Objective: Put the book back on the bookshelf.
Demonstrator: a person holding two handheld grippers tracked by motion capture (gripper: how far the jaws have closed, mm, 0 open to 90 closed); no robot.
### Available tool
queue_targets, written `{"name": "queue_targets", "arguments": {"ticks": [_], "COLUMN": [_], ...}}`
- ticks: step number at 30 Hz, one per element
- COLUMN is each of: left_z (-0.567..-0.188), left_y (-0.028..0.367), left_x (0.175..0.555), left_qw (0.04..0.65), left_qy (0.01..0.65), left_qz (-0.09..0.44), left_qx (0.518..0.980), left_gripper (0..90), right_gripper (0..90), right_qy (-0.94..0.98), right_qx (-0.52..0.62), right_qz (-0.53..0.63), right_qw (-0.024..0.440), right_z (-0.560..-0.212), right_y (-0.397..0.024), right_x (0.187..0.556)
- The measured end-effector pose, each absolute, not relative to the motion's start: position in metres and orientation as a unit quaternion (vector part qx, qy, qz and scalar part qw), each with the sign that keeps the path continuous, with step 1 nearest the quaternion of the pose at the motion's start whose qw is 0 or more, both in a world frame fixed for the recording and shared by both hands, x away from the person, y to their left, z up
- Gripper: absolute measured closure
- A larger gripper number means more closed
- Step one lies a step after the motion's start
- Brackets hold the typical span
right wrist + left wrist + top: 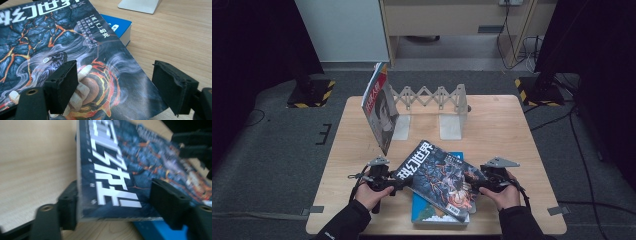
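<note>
From the high view I see the dark magazine (439, 180) lying askew near my edge of the table (507, 125), resting on a blue book (428, 214). My left gripper (396, 186) sits at its left edge and my right gripper (476, 188) at its right edge. Farther back, a grey folding book rack (439, 102) stands with another magazine (379, 107) leaning against its left end.

In the left gripper view the magazine (130, 167) runs between my jaws with its spine edge against the left-hand jaw; the right-hand jaw stands over the cover, and I can't tell whether it presses — so I can't call this a firm grip. The frame is blurred. A strip of the blue book (155, 228) peeks out underneath, and the other gripper (195, 147) shows at the far corner.

In the right gripper view my jaws stand well apart: the left-hand one lies over the cover (75, 57), the right-hand one is clear of the paper above bare table (175, 32). I read this gripper as released. The blue book (120, 26) lies beyond, under the magazine.

I judge the magazine light, thin and floppy, with a glossy, slippery cover — it will sag if lifted by one corner. I'd take it along the bound spine, where it is stiffest, and steady the opposite edge.
</note>
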State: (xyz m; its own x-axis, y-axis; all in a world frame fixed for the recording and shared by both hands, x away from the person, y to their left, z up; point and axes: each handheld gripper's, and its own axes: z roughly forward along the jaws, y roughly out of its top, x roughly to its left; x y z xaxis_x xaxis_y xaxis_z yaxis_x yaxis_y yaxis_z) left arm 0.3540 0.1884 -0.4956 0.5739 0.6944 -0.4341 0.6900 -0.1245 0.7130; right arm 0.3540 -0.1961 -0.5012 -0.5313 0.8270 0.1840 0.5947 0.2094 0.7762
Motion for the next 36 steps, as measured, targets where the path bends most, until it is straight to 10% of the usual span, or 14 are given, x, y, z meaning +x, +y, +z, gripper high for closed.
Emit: {"name": "queue_targets", "arguments": {"ticks": [20,36], "left_z": [-0.480,-0.499], "left_y": [0.184,0.186], "left_x": [0.377,0.387], "left_qw": [0.488,0.447], "left_qy": [0.469,0.465], "left_qz": [-0.002,0.007], "left_qx": [0.736,0.764], "left_gripper": [40.6,30.5], "right_gripper": [22.5,21.3], "right_qy": [0.763,0.763], "right_qx": [0.466,0.463], "right_qz": [0.427,0.431], "right_qw": [0.137,0.134], "right_z": [-0.502,-0.503], "right_y": [-0.198,-0.196], "right_x": [0.354,0.355]}}
